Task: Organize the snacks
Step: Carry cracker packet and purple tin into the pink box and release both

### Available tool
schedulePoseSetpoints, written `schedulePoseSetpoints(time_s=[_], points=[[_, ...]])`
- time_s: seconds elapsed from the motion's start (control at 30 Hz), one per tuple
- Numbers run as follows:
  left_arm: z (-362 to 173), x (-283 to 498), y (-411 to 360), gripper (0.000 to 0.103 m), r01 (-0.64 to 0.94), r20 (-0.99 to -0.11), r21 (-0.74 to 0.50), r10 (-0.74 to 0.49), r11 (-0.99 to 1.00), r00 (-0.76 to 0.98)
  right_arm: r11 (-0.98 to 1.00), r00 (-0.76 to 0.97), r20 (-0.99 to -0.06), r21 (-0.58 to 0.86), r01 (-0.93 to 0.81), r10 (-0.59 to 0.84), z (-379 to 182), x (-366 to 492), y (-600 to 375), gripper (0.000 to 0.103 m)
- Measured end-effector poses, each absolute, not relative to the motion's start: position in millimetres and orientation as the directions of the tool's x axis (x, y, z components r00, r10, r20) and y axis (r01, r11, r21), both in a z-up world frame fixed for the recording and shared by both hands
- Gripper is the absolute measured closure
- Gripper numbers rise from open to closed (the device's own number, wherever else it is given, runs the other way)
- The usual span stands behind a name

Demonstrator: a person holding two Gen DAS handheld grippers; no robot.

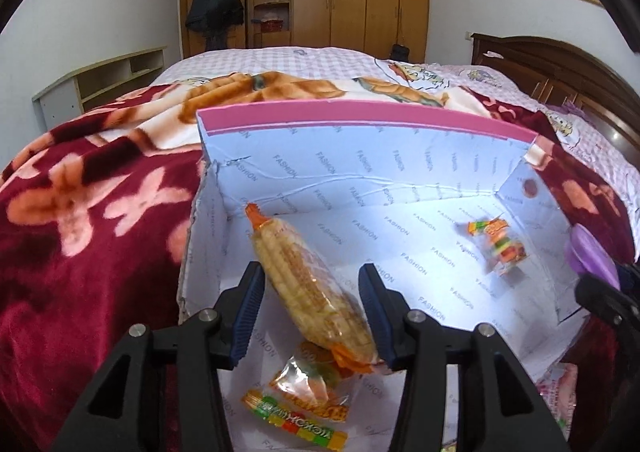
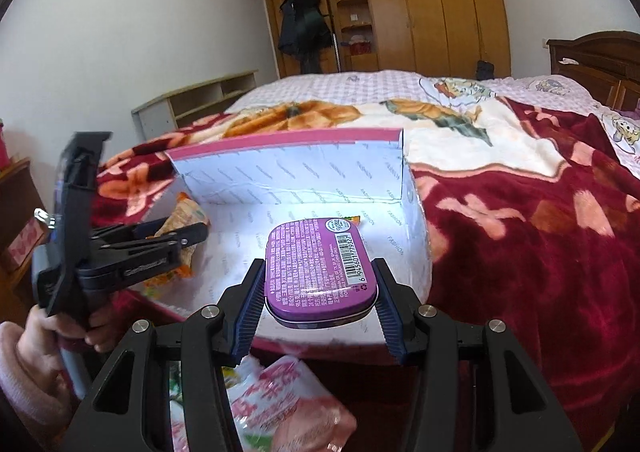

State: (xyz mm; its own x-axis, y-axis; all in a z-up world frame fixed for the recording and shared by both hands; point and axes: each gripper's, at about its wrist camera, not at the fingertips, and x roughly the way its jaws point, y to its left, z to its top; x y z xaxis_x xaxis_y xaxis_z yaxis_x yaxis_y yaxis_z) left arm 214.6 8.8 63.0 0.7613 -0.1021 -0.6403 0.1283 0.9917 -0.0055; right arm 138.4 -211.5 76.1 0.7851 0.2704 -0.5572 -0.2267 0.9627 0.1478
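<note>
The left gripper is seen with its jaws spread; a corn-shaped snack packet lies slantwise between them, its lower orange end touching the right-hand pad, while a gap is left at the other pad — whether it is truly clamped cannot be told. Below the packet, two small candy packets are lain on the floor of an open cardboard box, white inside with "FASHION" printed over it and a pink band along its raised flap. Another small bright sweet is seen blurred near the box's far right corner.

The right gripper is closed on a purple tin, which is pinched by its two long sides and held level, barcode side up, over the near right part of the box. Beneath this gripper a pink snack bag is partly seen.

The box is set on a red flowered blanket spread over a bed — a wooden wardrobe is stood behind it.
</note>
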Motion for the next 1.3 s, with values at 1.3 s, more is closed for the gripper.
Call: schedulePoseSetpoints(time_s=[1.3], points=[[88.3,176.9,11.5,0.044,0.123,-0.633,0.0,-0.095,0.992,0.768,0.96,0.802,-0.53,0.199,-0.198,0.275,82.9,113.7,-211.9,0.049]])
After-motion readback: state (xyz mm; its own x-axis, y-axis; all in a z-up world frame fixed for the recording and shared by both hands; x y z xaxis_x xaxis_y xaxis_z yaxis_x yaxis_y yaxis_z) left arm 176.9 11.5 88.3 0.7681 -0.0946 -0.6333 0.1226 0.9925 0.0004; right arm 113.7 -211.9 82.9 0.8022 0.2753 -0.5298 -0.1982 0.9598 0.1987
